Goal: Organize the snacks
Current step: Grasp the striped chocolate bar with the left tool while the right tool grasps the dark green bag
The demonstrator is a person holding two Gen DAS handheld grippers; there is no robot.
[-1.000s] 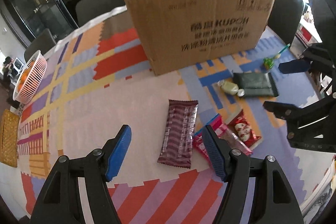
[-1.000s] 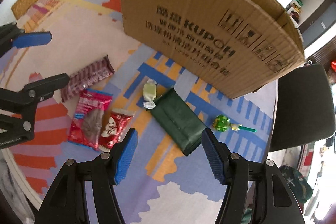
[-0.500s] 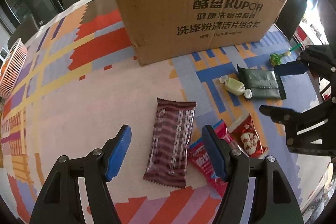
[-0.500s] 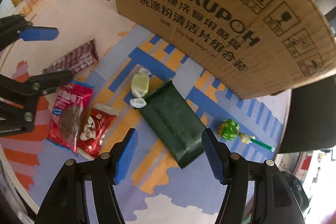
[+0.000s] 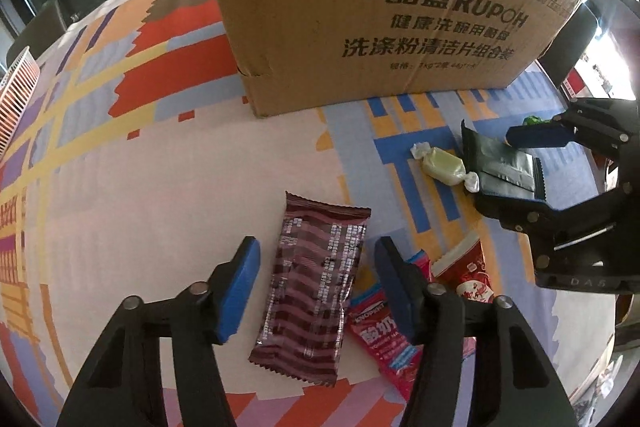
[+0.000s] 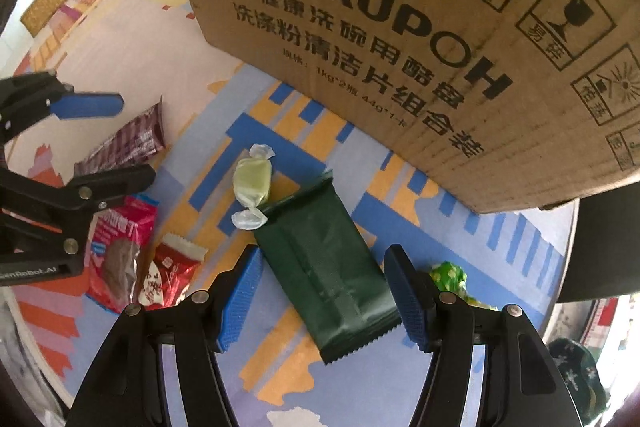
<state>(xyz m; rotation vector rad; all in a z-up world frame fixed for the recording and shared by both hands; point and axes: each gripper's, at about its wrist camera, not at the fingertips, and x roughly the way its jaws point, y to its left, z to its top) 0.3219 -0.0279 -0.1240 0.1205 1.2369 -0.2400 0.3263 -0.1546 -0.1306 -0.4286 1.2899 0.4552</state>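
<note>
The cardboard box (image 5: 380,7) is standing on the patterned tablecloth (image 5: 140,167), showing the printed word KUPOH beside Chinese characters, more lines of Chinese below, a line reading 1kg*2 and 44g*1, a faint date stamp near its top edge, and handling symbols of upward arrows, a glass and a sun at one end. The red-pink packet (image 6: 120,247) is bearing white Chinese lettering, and the small red packet (image 6: 170,275) beside it is partly lying over its edge; their finer print is too small to read. The left gripper (image 5: 316,275) is pointing steeply down with its jaws closing around the maroon striped wrapper (image 5: 316,291), which is lying flat between the blue pads without either pad pressing on it yet. The right gripper (image 6: 324,291) is standing apart around the dark green packet (image 6: 328,267), not touching it, with the pale green wrapped candy (image 6: 253,183) touching the packet's far end and a green lollipop (image 6: 450,277) just beside the right finger. Compared with a second ago, both grippers are sitting lower and closer to the snacks, the box is filling far more of each view, and the left jaws are standing narrower.
</note>
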